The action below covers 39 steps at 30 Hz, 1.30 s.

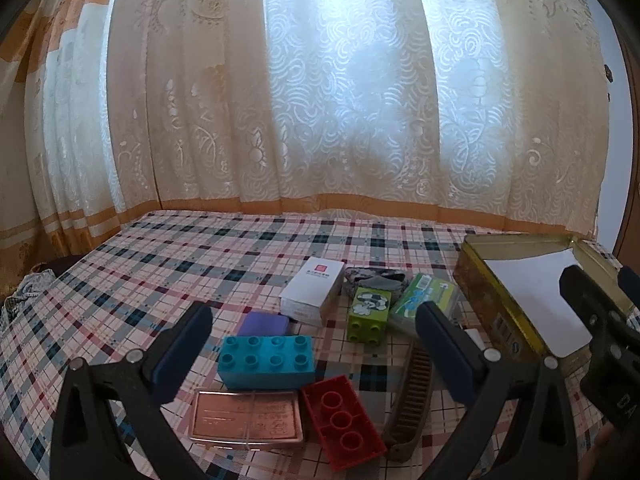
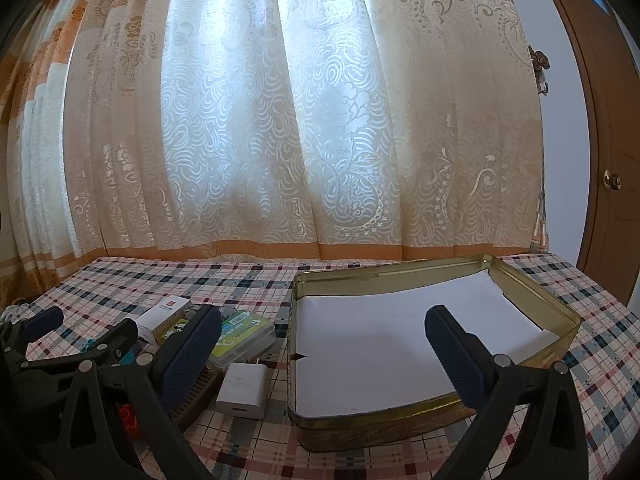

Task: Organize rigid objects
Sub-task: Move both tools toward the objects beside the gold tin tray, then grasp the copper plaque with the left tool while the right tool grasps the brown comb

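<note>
**Both claws released over a cluttered plaid table**

The left gripper [image 1: 316,344] hangs with its jaws spread wide and empty above the toys; the right gripper [image 2: 324,344] is likewise released, holding nothing, over the gold tin [image 2: 436,428].

Taking the tin as landmark: nearest the camera and left of it lie a red brick [image 1: 340,420], studs up, long axis running diagonally away, a copper-coloured flat case [image 1: 246,420] and a brown comb [image 1: 412,392] pointing away. Beyond them sits a teal brick [image 1: 266,362], long axis crosswise. Farther still, a green brick [image 1: 368,314], a white box [image 1: 312,292] and a green case [image 1: 424,300]. A white charger [image 2: 244,390] lies just beside the tin's left wall.

The plaid tablecloth [image 1: 200,252] reaches patterned cream curtains [image 1: 320,100]; right of the tin stands a brown door [image 2: 608,160].
</note>
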Each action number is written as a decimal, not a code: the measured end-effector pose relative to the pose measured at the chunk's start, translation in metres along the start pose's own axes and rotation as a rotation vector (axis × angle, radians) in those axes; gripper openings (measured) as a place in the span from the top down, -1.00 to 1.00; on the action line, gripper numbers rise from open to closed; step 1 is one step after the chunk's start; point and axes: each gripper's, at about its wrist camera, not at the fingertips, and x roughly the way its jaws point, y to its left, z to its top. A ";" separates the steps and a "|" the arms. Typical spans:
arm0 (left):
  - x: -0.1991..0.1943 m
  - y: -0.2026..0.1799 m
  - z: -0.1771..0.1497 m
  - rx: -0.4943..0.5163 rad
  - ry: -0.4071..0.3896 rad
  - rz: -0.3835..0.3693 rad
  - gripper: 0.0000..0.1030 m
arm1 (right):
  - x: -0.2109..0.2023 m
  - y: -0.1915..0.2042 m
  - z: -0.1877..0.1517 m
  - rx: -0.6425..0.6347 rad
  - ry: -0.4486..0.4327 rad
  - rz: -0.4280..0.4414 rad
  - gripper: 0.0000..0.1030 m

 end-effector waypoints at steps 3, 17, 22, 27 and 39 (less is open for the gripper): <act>0.001 0.000 0.000 0.000 0.001 0.000 -1.00 | 0.000 -0.001 0.000 0.000 0.000 0.001 -0.99; 0.006 0.030 -0.010 -0.039 0.126 0.027 -1.00 | 0.002 0.011 -0.001 -0.052 0.044 0.076 -0.99; 0.004 0.064 -0.021 -0.096 0.179 0.018 -1.00 | 0.004 0.023 -0.005 -0.105 0.075 0.124 -0.98; -0.002 0.086 -0.028 -0.101 0.204 0.043 -1.00 | 0.000 0.037 -0.008 -0.162 0.086 0.192 -0.91; -0.011 0.106 -0.037 -0.046 0.249 0.088 -1.00 | 0.042 0.082 -0.028 -0.173 0.389 0.368 -0.26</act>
